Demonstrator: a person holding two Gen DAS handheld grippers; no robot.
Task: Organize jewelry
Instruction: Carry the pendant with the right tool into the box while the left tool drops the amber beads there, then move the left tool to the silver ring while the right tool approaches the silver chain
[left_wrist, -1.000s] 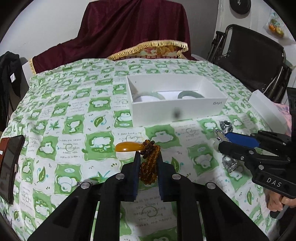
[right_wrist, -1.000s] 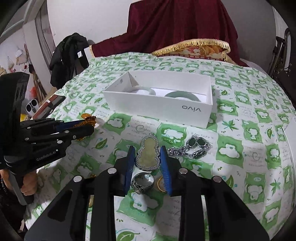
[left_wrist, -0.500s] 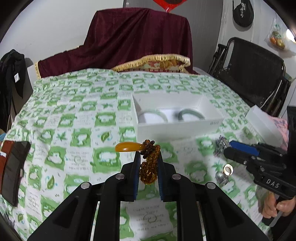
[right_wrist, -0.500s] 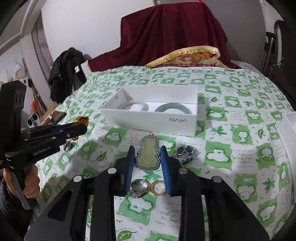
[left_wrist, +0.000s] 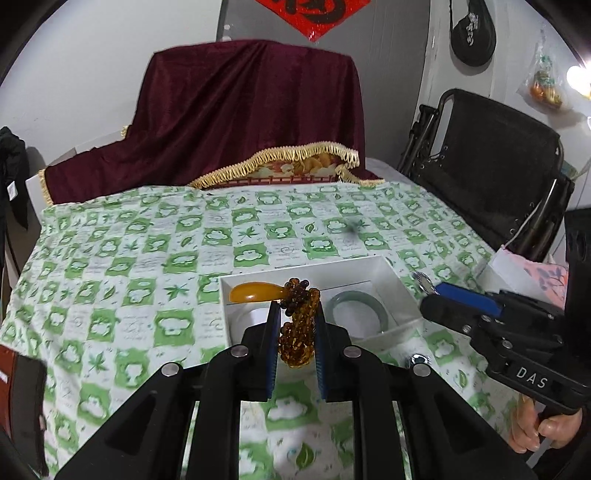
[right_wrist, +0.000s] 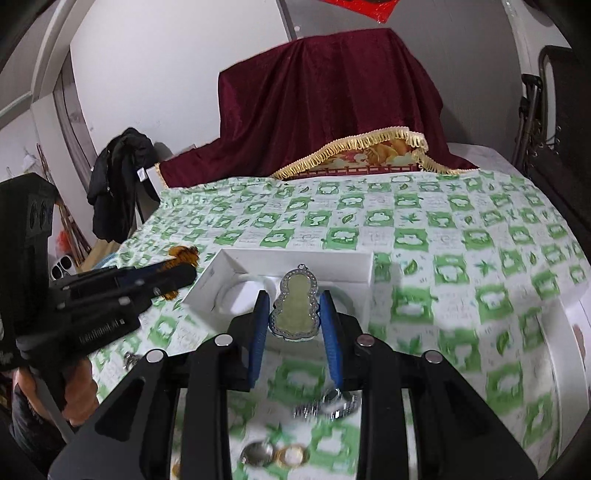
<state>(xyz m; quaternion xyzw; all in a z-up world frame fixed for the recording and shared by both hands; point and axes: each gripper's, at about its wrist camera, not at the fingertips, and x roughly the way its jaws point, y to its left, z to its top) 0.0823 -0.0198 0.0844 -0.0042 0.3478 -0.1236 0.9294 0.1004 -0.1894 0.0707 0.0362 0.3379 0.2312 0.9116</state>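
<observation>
Left gripper (left_wrist: 295, 325) closed narrow on amber bead bracelet (left_wrist: 297, 332), amber pendant (left_wrist: 251, 292) sticking out leftward, held above white box (left_wrist: 388, 267). Right gripper (right_wrist: 294, 314) clamped on gourd-shaped jade pendant (right_wrist: 295, 308), upright, over same box. Green bangle (left_wrist: 356, 306) lay inside box.

A green-and-white checked cloth (left_wrist: 147, 258) with leaf motifs covers the worktop. At its far edge a dark red velvet drape (left_wrist: 251, 110) with gold fringe hangs over a tall object, and a black folding chair (left_wrist: 495, 166) stands to the right. A black garment (right_wrist: 118, 177) hangs at the left, and a red paper decoration (left_wrist: 314, 14) is fixed to the wall above.
</observation>
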